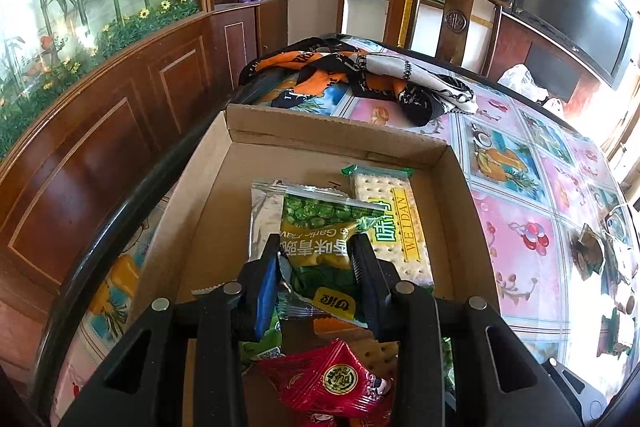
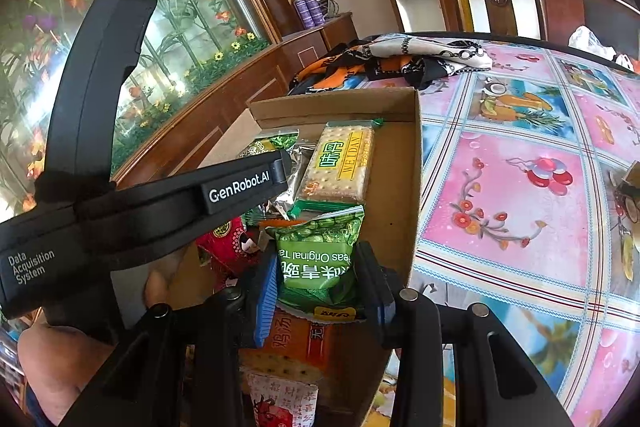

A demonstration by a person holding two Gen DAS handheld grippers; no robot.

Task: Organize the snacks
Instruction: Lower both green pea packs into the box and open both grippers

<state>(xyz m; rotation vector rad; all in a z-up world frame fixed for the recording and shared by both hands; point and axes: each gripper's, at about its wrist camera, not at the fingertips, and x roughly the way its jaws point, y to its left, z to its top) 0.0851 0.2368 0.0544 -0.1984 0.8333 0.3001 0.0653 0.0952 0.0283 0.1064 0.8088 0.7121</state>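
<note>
A shallow cardboard box lies on the table and holds several snack packs. My left gripper is shut on a green garlic pea packet and holds it over the box. My right gripper is shut on a green original pea packet, also over the box. A cracker pack with a yellow label lies flat in the box's far part. A red packet and an orange cracker pack lie nearer. The left gripper's body crosses the right wrist view.
The table has a pink and blue patterned cover. A black, orange and white cloth lies bunched beyond the box. A wooden chair stands behind the table. Wood panelling runs along the left.
</note>
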